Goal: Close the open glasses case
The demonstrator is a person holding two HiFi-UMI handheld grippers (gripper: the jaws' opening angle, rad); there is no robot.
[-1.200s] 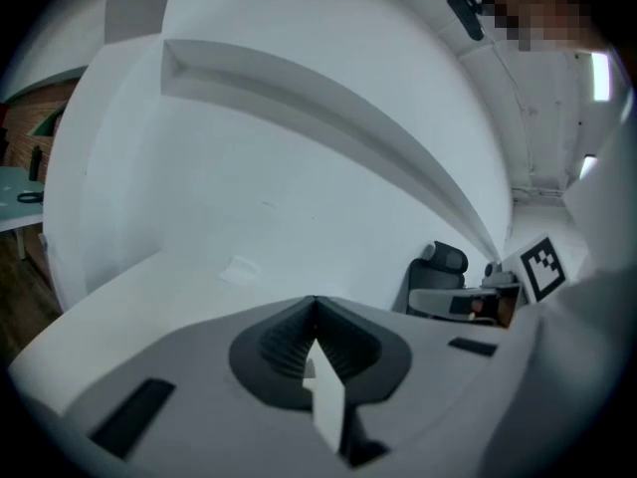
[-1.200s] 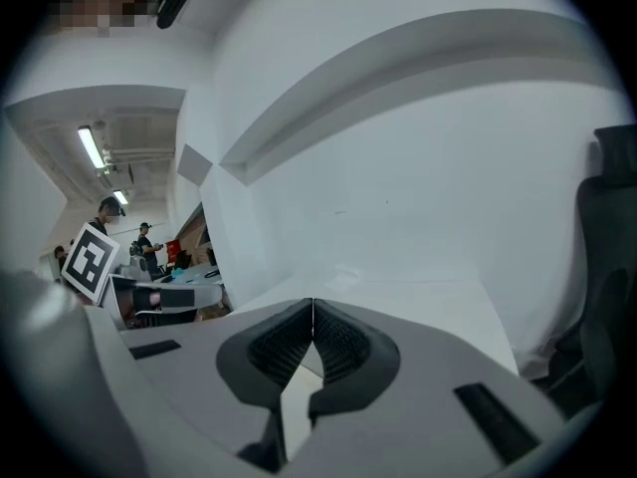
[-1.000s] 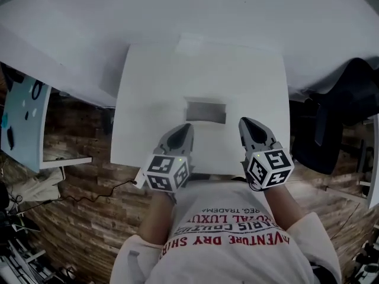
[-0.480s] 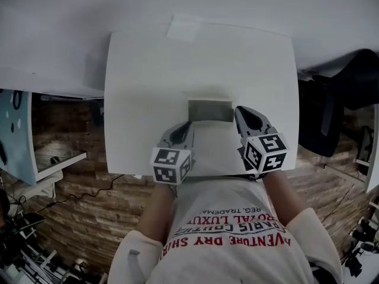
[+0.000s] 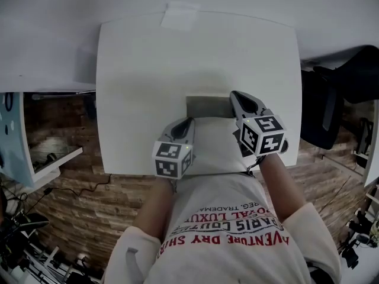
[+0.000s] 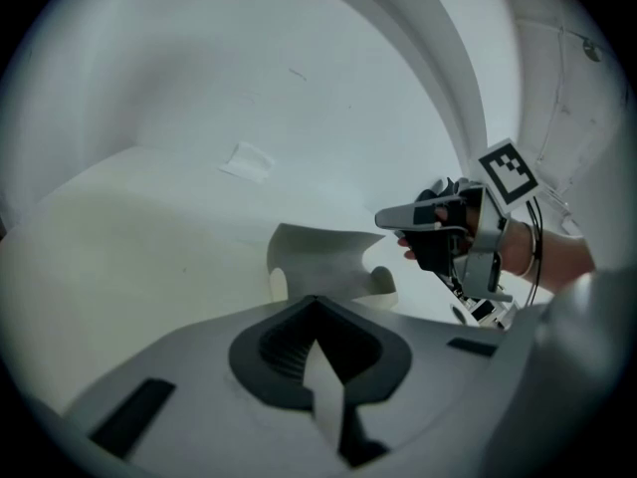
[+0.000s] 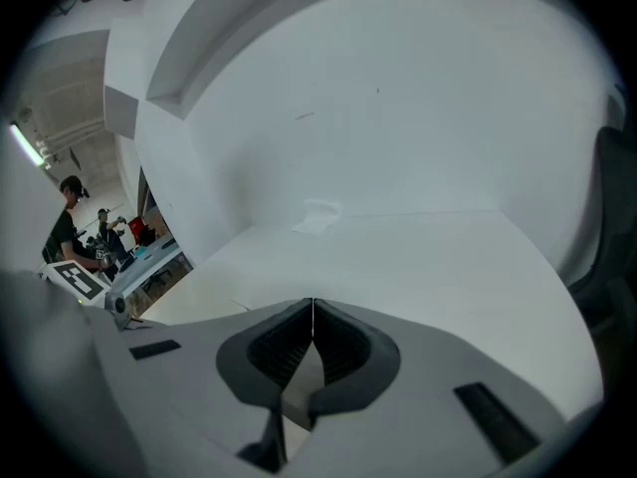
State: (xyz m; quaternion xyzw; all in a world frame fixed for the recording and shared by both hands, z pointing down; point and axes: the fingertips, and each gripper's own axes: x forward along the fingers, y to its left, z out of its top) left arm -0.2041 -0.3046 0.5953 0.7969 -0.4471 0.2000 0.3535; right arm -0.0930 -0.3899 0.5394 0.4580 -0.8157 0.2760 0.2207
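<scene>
Now the right tongs (image 5: pixel 235 95), pressed together and empty like the left tongs (image 5: pixel 188 122), are drawing up to the open glasses case (image 5: pixel 207 106) sitting on the bench (image 5: pixel 148 70), readying the closing push.

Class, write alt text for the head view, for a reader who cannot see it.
Seen from above, a grey glasses case lies on a white table, with the left gripper just short of its near left corner and the right gripper at its right end. Both grippers are shut.
</scene>
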